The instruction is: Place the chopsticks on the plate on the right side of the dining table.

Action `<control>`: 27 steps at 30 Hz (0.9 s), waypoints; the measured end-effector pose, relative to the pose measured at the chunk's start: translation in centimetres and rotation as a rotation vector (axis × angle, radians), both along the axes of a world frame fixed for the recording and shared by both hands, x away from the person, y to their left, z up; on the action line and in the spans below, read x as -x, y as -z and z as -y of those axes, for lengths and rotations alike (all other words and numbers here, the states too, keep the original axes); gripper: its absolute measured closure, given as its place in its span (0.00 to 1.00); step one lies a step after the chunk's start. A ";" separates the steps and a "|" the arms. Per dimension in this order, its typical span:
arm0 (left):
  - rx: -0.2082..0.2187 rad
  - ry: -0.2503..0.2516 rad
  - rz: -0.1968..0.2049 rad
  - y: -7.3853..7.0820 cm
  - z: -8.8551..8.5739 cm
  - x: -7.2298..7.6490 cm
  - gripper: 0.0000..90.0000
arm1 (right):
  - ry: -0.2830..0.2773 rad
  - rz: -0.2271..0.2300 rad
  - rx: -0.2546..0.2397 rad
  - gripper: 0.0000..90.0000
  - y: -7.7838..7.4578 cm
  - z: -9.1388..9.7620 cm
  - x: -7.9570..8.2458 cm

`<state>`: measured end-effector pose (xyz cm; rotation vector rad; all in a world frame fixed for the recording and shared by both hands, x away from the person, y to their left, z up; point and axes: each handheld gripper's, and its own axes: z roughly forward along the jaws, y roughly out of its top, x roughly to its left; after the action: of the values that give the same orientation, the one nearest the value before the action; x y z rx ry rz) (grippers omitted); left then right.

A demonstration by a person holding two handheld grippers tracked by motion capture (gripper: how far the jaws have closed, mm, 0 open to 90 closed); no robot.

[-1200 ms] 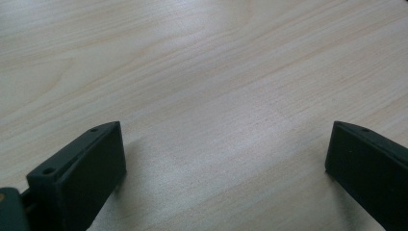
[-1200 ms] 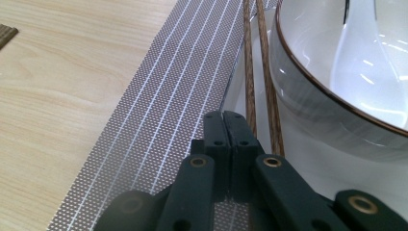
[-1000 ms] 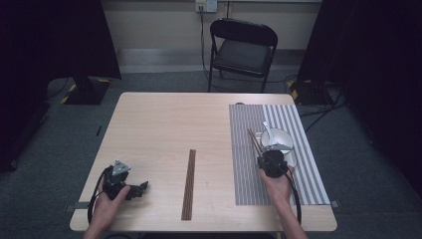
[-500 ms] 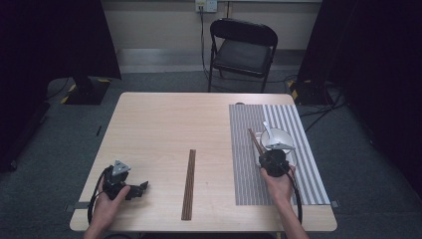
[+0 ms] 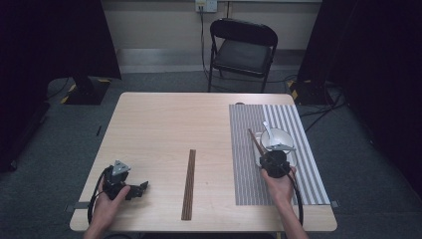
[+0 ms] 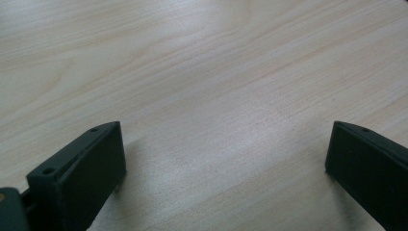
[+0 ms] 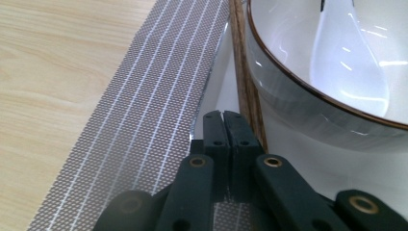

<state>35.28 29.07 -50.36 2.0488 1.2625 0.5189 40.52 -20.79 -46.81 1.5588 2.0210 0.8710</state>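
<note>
A white bowl (image 5: 279, 139) with a white spoon (image 5: 267, 130) in it stands on a grey striped placemat (image 5: 249, 179) at the table's right. Dark wooden chopsticks (image 5: 255, 141) lie along the bowl's left side. My right gripper (image 5: 266, 155) sits just in front of the bowl. In the right gripper view it (image 7: 225, 118) is shut with nothing between the jaws, its tips close beside the chopsticks (image 7: 243, 62) and the bowl (image 7: 298, 101). My left gripper (image 5: 141, 189) rests at the table's front left. In the left gripper view it (image 6: 226, 144) is open over bare wood.
A long dark wooden strip (image 5: 188, 184) lies lengthwise in the middle of the table's front half. A black folding chair (image 5: 244, 50) stands behind the far edge. The bowl rests on a white dish (image 7: 308, 168). Bare wood table (image 5: 164, 129) spreads to the mat's left.
</note>
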 end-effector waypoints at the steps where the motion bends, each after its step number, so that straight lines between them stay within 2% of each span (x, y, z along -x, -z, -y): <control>1: 0.000 0.000 0.000 0.0 0.0 0.0 0.00 | -0.003 0.001 -0.005 0.99 -0.1 0.0 0.1; 6: -0.001 0.001 0.000 0.0 0.0 0.0 0.00 | -0.013 0.011 -0.021 0.99 -0.7 0.2 0.8; 9: 0.000 0.000 0.000 0.0 0.0 0.0 0.00 | -0.015 0.007 -0.029 0.99 -0.9 1.1 1.9; 16: -0.001 0.002 0.000 0.0 0.0 0.0 0.00 | -0.014 0.005 -0.032 0.99 -0.7 1.9 3.3; 27: 0.000 0.000 0.000 0.0 0.0 0.0 0.00 | -0.031 -0.004 -0.006 0.99 -0.2 1.2 2.6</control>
<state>35.29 29.06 -50.36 2.0488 1.2631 0.5190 37.95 -22.00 -46.65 1.5378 2.0521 0.8874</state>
